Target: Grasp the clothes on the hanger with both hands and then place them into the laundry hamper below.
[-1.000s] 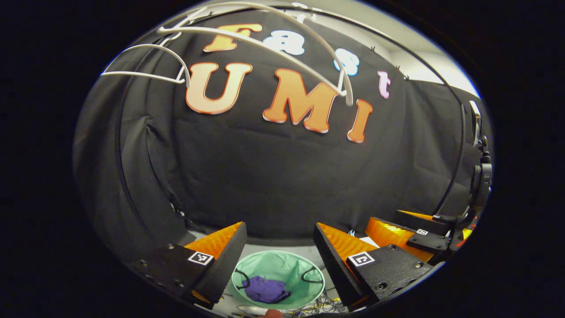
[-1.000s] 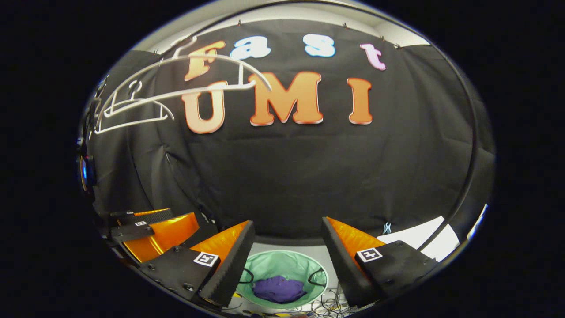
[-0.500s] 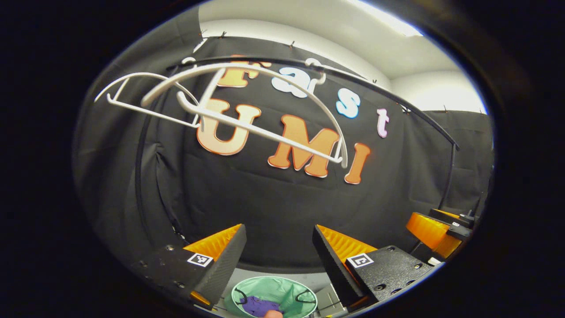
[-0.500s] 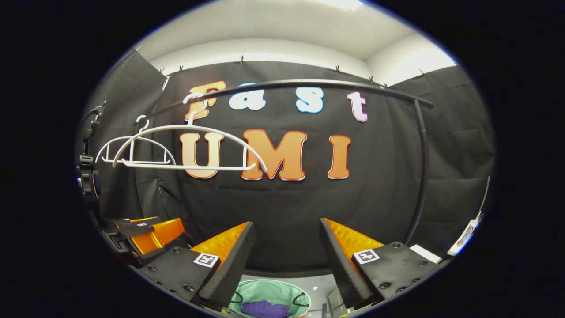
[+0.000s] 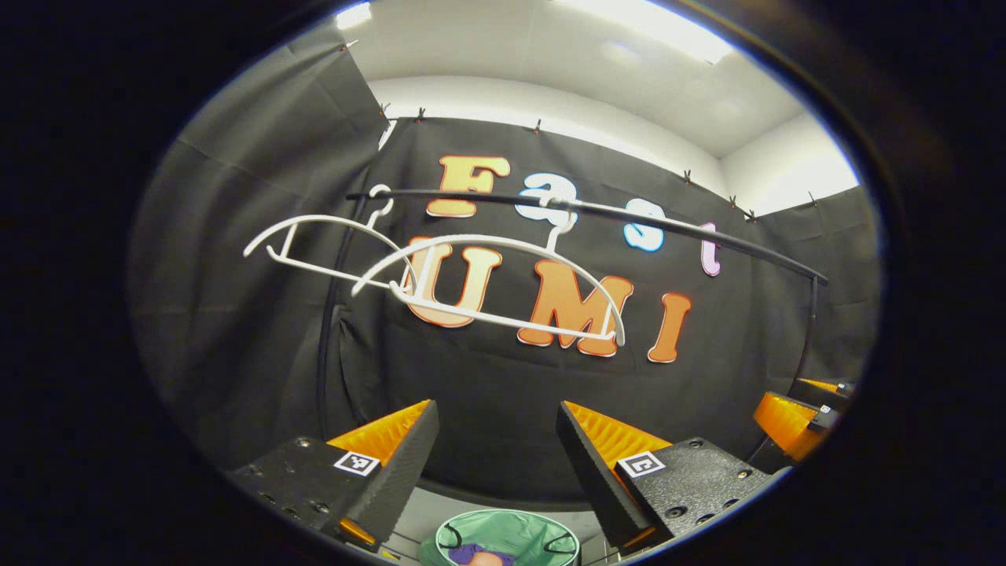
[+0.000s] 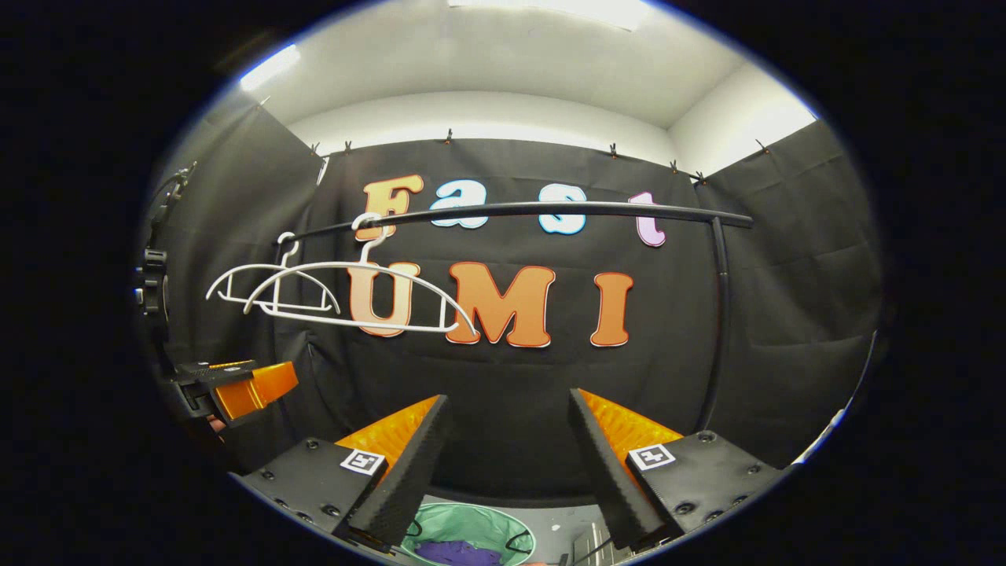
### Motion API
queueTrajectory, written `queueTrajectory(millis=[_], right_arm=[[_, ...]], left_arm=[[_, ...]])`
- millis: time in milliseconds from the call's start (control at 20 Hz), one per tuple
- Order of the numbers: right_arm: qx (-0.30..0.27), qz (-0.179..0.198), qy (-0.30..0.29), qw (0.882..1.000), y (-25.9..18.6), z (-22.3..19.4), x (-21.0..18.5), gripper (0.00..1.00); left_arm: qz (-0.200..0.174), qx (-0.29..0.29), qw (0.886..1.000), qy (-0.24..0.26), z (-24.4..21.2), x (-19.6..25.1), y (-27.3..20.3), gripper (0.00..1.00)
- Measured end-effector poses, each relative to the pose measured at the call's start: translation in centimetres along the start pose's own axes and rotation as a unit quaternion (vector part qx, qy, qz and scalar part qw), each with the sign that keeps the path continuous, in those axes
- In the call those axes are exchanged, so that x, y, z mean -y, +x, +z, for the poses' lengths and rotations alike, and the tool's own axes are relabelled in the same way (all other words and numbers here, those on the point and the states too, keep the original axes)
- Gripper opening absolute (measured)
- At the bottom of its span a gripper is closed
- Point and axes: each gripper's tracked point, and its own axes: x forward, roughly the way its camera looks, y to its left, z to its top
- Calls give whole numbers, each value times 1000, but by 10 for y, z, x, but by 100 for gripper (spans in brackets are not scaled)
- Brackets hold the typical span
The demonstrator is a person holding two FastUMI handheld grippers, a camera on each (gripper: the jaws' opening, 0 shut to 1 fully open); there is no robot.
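Two bare white hangers [image 5: 503, 279] [image 6: 346, 287] hang from a black rail [image 5: 629, 216] [image 6: 550, 209]. Far below, a purple garment [image 6: 456, 553] [image 5: 465, 554] lies inside the mint-green hamper [image 5: 511, 536] [image 6: 471, 528]. My left gripper [image 5: 495, 428] stands open with nothing between its orange-and-black fingers. My right gripper [image 6: 507, 420] is likewise open and holds nothing. In the left gripper view the right gripper [image 5: 794, 417] shows at the far right edge; in the right gripper view the left gripper [image 6: 236, 385] shows at the left edge.
The rail's black upright post [image 6: 719, 314] stands at the right. A camera mount [image 6: 153, 275] clings to the left wall. White ceiling with lights spans the top. Cables lie on the floor [image 6: 566, 538] beside the hamper.
Both grippers have risen and tilted upward: the hamper has slid to the bottom edge, while the hangers, rail and ceiling came down into view. Both stay open.
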Motion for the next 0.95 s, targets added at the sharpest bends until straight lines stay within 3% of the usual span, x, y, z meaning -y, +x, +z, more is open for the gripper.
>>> queueTrajectory(millis=[50,150,200,450,500,950], right_arm=[[2,5,5,1000,-6,1,4,93],[1,12,13,1000,-19,1,13,97],[0,14,17,1000,-27,0,19,100],[-6,12,34,999,-54,-4,43,100],[-3,10,36,999,-59,-4,48,99],[1,10,43,999,-84,-8,59,93]], left_arm=[[4,4,1000,-1,3,3,-8,93],[9,11,1000,-6,9,14,-25,95],[10,12,1000,-7,9,18,-32,92],[12,15,1000,-10,8,41,-57,92],[8,15,1000,-10,7,46,-60,95],[-3,22,1000,21,12,65,-91,92]])
